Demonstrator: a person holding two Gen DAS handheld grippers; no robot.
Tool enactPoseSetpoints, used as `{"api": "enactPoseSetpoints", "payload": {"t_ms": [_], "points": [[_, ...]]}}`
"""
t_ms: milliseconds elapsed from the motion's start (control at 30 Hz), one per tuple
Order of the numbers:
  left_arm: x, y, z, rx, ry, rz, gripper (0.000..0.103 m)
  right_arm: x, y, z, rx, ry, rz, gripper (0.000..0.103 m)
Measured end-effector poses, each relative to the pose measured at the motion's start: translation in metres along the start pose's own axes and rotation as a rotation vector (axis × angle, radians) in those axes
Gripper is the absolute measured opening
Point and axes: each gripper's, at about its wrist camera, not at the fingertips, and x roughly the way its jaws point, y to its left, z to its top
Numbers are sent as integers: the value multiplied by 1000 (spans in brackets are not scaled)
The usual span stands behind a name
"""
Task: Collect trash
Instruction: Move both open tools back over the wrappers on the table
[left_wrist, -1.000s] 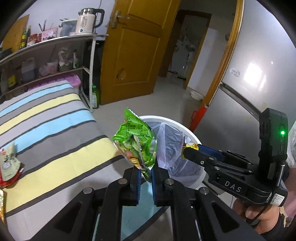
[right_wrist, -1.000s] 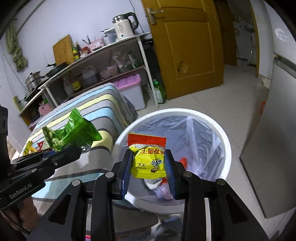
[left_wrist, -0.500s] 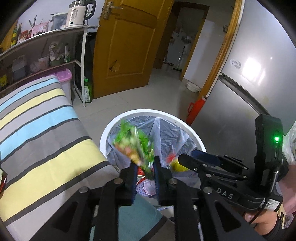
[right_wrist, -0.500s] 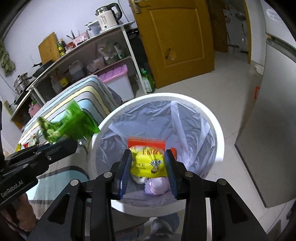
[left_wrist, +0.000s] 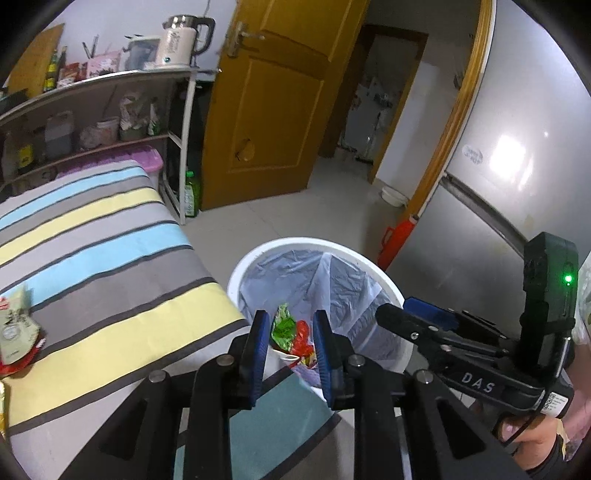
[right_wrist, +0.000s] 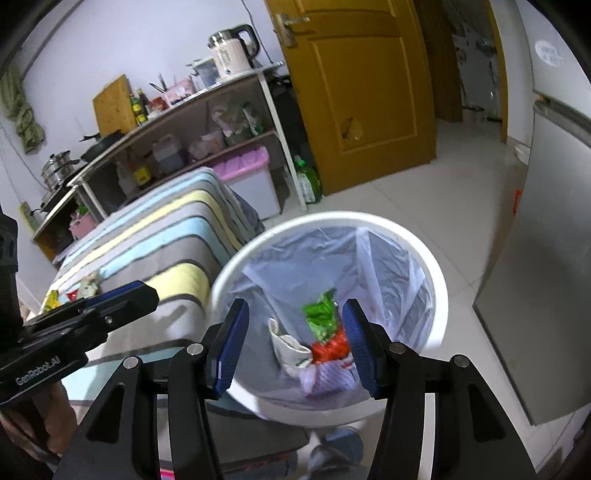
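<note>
A white bin (left_wrist: 306, 243) (right_wrist: 332, 218) with a clear liner stands on the floor beside the striped bed (left_wrist: 92, 258) (right_wrist: 177, 236). Inside it a green wrapper (left_wrist: 282, 326) (right_wrist: 321, 314) lies on a red packet (left_wrist: 301, 332) (right_wrist: 328, 347) and other scraps. My left gripper (left_wrist: 290, 325) (right_wrist: 144, 291) hovers over the bin's near rim, its jaws opening with nothing between them. My right gripper (right_wrist: 295, 314) (left_wrist: 397, 310) hangs above the bin too, jaws opening and empty. More wrappers (left_wrist: 14, 332) (right_wrist: 85, 288) lie on the bed.
A shelf unit (left_wrist: 110, 110) (right_wrist: 184, 122) with a kettle (left_wrist: 181, 40) stands behind the bed. A wooden door (left_wrist: 273, 110), a green bottle (left_wrist: 190, 192), a pink-lidded box (right_wrist: 247, 173) and a grey fridge (left_wrist: 498, 184) (right_wrist: 546, 258) ring the tiled floor.
Both grippers have opened. The green wrapper left the left jaws and the yellow packet left the right jaws; both have dropped into the bin.
</note>
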Motion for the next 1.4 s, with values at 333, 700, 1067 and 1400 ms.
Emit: {"api": "enactPoseSetpoints", "payload": {"t_ms": [333,700,1067,1400], "points": [[-65,16,-14,-21,-99,56,24,-29,53,2,-87,-60,74,54],[-123,40,-38,-62,-171,135,24,-44,102,-13,-177,-72,143,54],[-153,67,-61,-113,-196,206,24,-37,146,-29,-266,-43,228,54],[-173,96,-80,-167,-209,268,24,-28,174,-37,-313,-18,275,54]]}}
